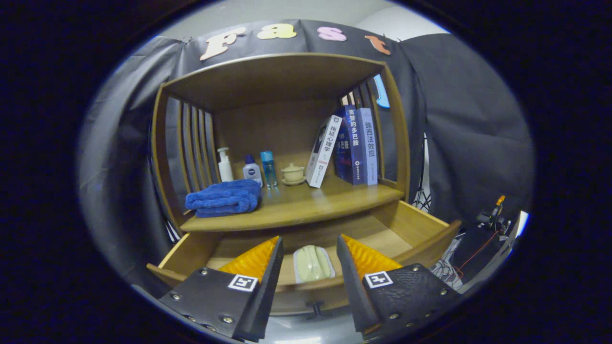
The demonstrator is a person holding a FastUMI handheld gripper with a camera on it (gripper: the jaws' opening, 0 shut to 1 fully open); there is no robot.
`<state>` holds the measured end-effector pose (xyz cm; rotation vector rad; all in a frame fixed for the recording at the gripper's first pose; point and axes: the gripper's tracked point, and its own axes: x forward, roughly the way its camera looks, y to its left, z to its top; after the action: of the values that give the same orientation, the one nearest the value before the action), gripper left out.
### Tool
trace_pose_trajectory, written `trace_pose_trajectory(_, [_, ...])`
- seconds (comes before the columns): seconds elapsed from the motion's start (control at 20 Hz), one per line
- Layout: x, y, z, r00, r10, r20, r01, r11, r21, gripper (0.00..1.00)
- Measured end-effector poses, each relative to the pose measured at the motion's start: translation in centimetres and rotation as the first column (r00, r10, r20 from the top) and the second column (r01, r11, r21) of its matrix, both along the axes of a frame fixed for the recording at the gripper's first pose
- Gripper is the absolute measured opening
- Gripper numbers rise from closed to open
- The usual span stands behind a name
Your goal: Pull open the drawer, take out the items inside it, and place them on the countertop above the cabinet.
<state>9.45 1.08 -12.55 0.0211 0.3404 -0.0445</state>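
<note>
Hovering above the pulled-out drawer [420,224], gripper [308,248] has its fingers spread wide, nothing between them touched. Drawer is open, wooden, with a small dark handle [316,309] on its front panel just below the fingers. Inside the drawer, a pale green packet [313,263] lies flat near the front panel, seen in the gap between the two fingers, just ahead of them. Countertop [296,205] above the drawer holds a folded blue towel [224,198] at its left front. Behind the towel stand a white pump bottle [224,165], a small white bottle with a blue cap [251,169] and a clear blue bottle [268,168]. Beside those, a cream lidded cup on a saucer [293,174]. Right of the cup, a white book [322,152] leans against upright blue books [356,145]. Cables and gear [483,234] sit beyond the drawer's right side.
</note>
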Motion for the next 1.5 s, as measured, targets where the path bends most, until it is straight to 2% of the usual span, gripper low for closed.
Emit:
trace_pose_trajectory(0.15, [3.5, -0.5, -2.5, 0.987, -0.030, -0.161, 0.022, 0.999, -0.050, 0.67])
trace_pose_trajectory(0.3, [5.2, -0.8, -6.4, 0.931, -0.039, -0.363, -0.002, 0.994, -0.110, 0.67])
trace_pose_trajectory(0.6, [6.4, 0.2, -12.2, 0.844, -0.013, -0.536, -0.016, 0.999, -0.050, 0.67])
trace_pose_trajectory(0.7, [6.2, -0.2, -13.5, 0.821, -0.015, -0.570, -0.029, 0.997, -0.068, 0.48])
trace_pose_trajectory(0.8, [6.2, -0.4, -14.5, 0.806, -0.012, -0.592, -0.037, 0.997, -0.070, 0.48])
trace_pose_trajectory(0.85, [6.0, 0.0, -14.3, 0.804, 0.007, -0.594, -0.045, 0.998, -0.050, 0.38])
trace_pose_trajectory(0.95, [6.2, -0.5, -14.1, 0.807, -0.023, -0.590, -0.021, 0.997, -0.069, 0.20])
trace_pose_trajectory(1.2, [5.1, -2.4, -12.6, 0.808, -0.123, -0.576, 0.051, 0.989, -0.140, 0.20])
trace_pose_trajectory(1.5, [4.0, -5.5, -6.8, 0.817, -0.257, -0.516, 0.128, 0.954, -0.271, 0.20])
